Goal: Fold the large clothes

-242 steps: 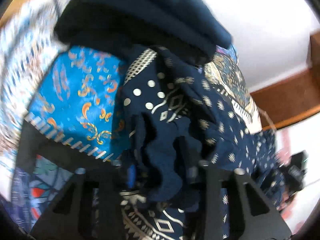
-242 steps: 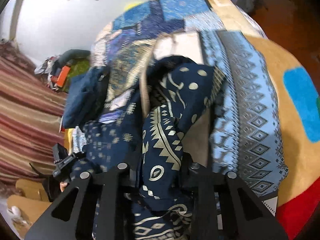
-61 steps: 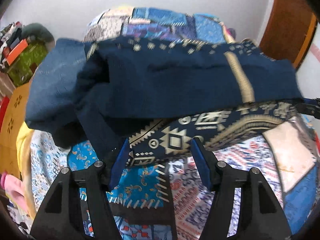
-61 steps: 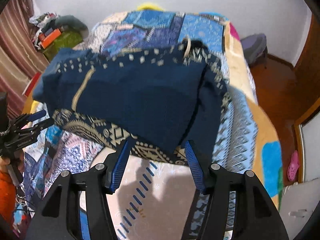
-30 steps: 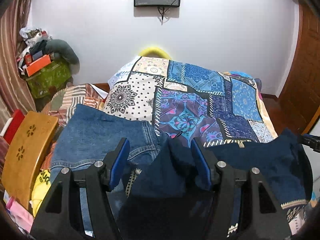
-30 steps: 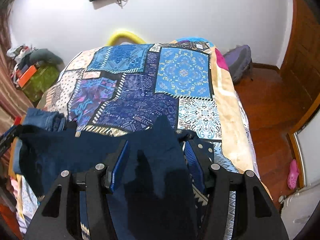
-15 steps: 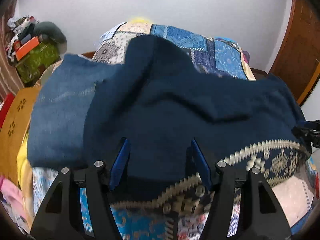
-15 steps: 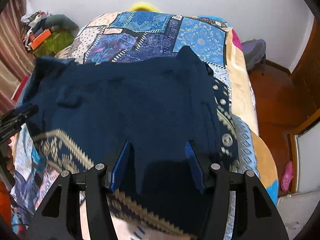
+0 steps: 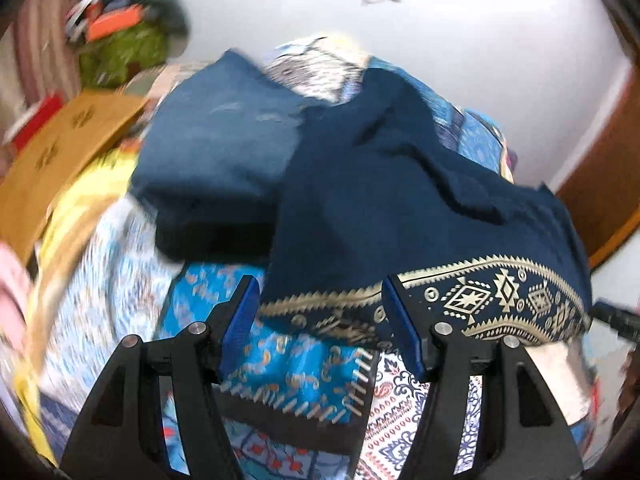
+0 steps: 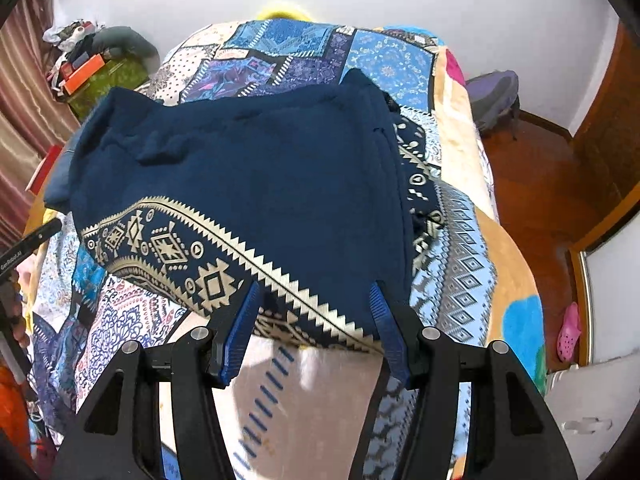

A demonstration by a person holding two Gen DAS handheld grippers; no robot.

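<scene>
A large navy garment point(image 10: 256, 172) with a cream geometric border lies folded on the patchwork bedspread point(image 10: 304, 52). It also shows in the left wrist view point(image 9: 400, 200). My left gripper point(image 9: 322, 316) is open and empty, with its fingers at the garment's near left border. My right gripper point(image 10: 312, 328) is open and empty, with its fingers at the garment's near right edge. The left gripper's tip point(image 10: 28, 248) shows at the left edge of the right wrist view.
Folded blue jeans point(image 9: 224, 140) lie left of the garment. A wooden chair point(image 9: 60, 140) and a clutter pile point(image 10: 96, 68) stand left of the bed. A purple bag point(image 10: 492, 96), wooden floor and a door lie to the right.
Both grippers lifted the garment, laid it over forward onto the bed and let go. Since half a second ago both have drawn back to its near edge.
</scene>
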